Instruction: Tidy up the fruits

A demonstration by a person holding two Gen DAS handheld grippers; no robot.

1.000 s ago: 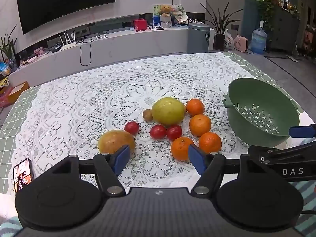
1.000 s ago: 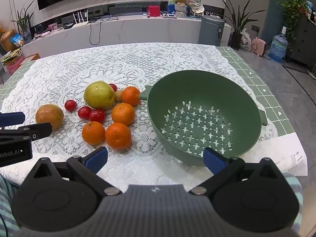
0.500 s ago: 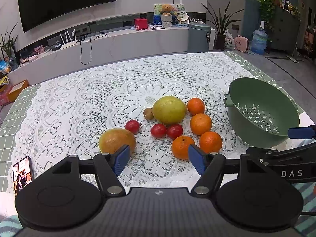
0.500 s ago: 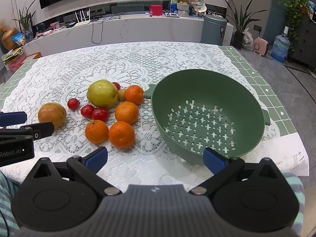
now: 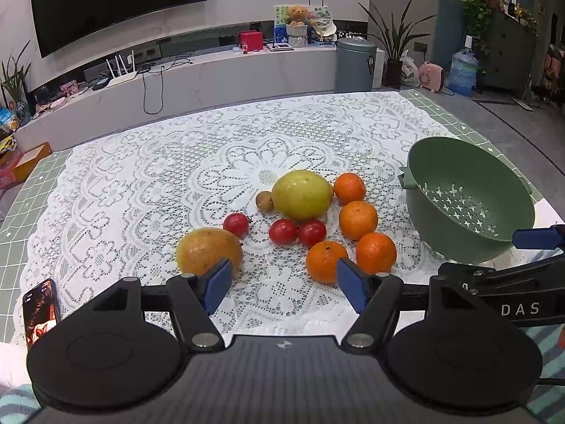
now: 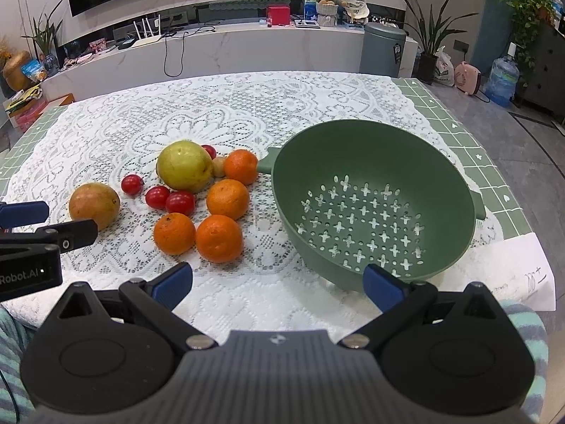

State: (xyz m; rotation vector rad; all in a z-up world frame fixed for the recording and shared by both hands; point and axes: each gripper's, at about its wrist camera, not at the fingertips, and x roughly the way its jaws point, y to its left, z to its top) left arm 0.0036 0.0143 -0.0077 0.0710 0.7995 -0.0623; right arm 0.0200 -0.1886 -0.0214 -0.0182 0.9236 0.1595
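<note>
Fruit lies in a cluster on the lace cloth: a large yellow-green fruit (image 5: 302, 194), a mango (image 5: 208, 250), several oranges (image 5: 358, 219), red tomatoes (image 5: 283, 231) and a small kiwi (image 5: 264, 201). An empty green colander (image 6: 370, 198) stands right of them. My left gripper (image 5: 284, 284) is open and empty, just in front of the mango and the nearest orange (image 5: 326, 261). My right gripper (image 6: 279, 284) is open and empty, before the colander's near rim. The oranges (image 6: 219, 237) also show in the right wrist view.
A phone (image 5: 39, 312) lies at the table's near left corner. A white paper (image 6: 519, 275) lies under the colander's right side. The lace cloth (image 5: 148, 183) covers a green grid mat. A TV console and bin stand behind the table.
Both grippers have drawn back and up slightly, so the fruit and colander sit a little farther off. Nothing was picked up or moved.
</note>
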